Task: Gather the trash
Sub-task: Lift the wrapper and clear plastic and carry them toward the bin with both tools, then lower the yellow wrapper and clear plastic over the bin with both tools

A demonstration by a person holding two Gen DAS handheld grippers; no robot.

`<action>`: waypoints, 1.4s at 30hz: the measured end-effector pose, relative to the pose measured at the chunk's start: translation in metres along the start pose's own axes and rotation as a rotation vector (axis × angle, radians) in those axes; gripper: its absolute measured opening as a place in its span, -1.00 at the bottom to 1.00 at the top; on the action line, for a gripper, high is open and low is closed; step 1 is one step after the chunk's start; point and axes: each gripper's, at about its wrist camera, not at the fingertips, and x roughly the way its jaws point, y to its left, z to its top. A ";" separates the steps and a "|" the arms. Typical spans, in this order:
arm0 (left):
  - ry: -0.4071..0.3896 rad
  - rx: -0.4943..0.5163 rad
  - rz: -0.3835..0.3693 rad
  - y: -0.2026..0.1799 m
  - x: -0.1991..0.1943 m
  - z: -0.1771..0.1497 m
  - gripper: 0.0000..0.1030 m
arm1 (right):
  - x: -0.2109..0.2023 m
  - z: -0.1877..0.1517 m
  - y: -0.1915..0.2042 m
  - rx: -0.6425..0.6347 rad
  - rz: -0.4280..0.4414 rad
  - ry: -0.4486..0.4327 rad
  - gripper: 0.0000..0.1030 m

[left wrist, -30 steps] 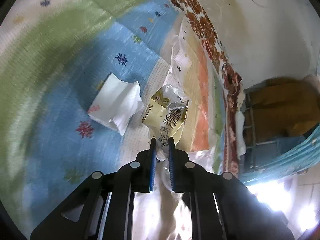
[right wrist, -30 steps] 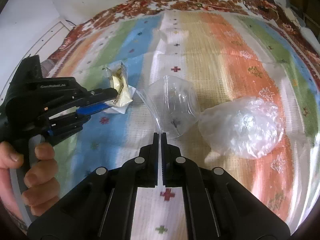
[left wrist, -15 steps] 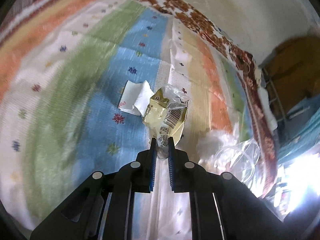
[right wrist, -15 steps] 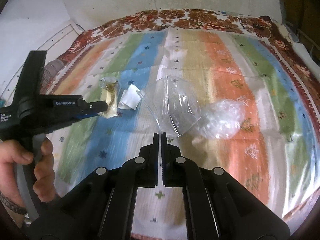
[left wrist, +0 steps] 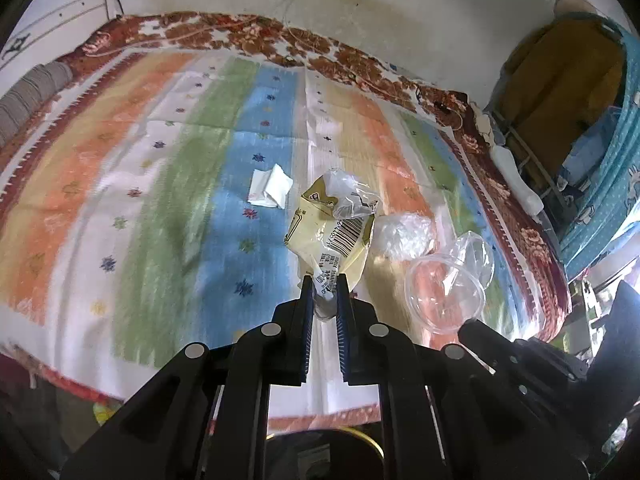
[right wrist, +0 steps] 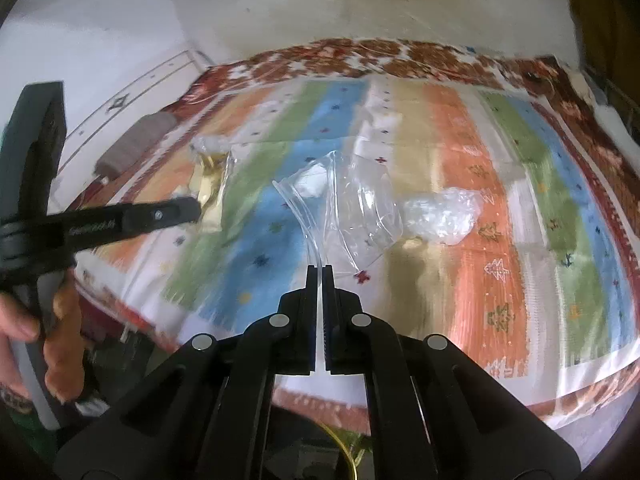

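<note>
My left gripper (left wrist: 323,285) is shut on a crumpled yellow wrapper (left wrist: 332,232) with a barcode, held above the striped cloth. My right gripper (right wrist: 319,270) is shut on the rim of a clear plastic cup (right wrist: 352,208), also lifted off the cloth; the cup shows in the left wrist view (left wrist: 448,284). The left gripper and wrapper (right wrist: 208,188) appear at the left of the right wrist view. A crumpled white paper (left wrist: 270,186) and a ball of clear plastic film (left wrist: 404,232) lie on the cloth; the film also shows in the right wrist view (right wrist: 440,216).
The striped cloth (left wrist: 160,184) covers a bed with a red patterned border (left wrist: 240,36) against a white wall. A grey roll (right wrist: 136,142) lies at the far left edge. Shelves with blue fabric (left wrist: 592,160) stand to the right. A gold-rimmed opening (right wrist: 344,448) sits below the bed edge.
Both grippers have pulled back and up from the cloth with the wrapper and cup, so more of the bed and its near edge shows. The paper and film stay on the cloth.
</note>
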 end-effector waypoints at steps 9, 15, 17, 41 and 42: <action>-0.046 0.044 -0.013 -0.010 -0.044 -0.027 -0.81 | -0.042 -0.035 0.013 -0.027 0.005 -0.036 -0.97; -0.059 0.123 -0.024 -0.029 -0.059 -0.053 -0.81 | -0.062 -0.056 0.013 -0.029 -0.006 -0.057 -0.97; -0.062 0.144 -0.035 -0.033 -0.065 -0.062 -0.81 | -0.066 -0.063 0.012 -0.024 -0.005 -0.059 -0.97; 0.023 0.096 -0.073 -0.026 -0.081 -0.164 -0.81 | -0.086 -0.144 0.037 -0.067 0.009 0.004 -0.97; 0.031 0.094 -0.070 -0.026 -0.080 -0.169 -0.81 | -0.085 -0.148 0.039 -0.071 0.013 0.015 -0.97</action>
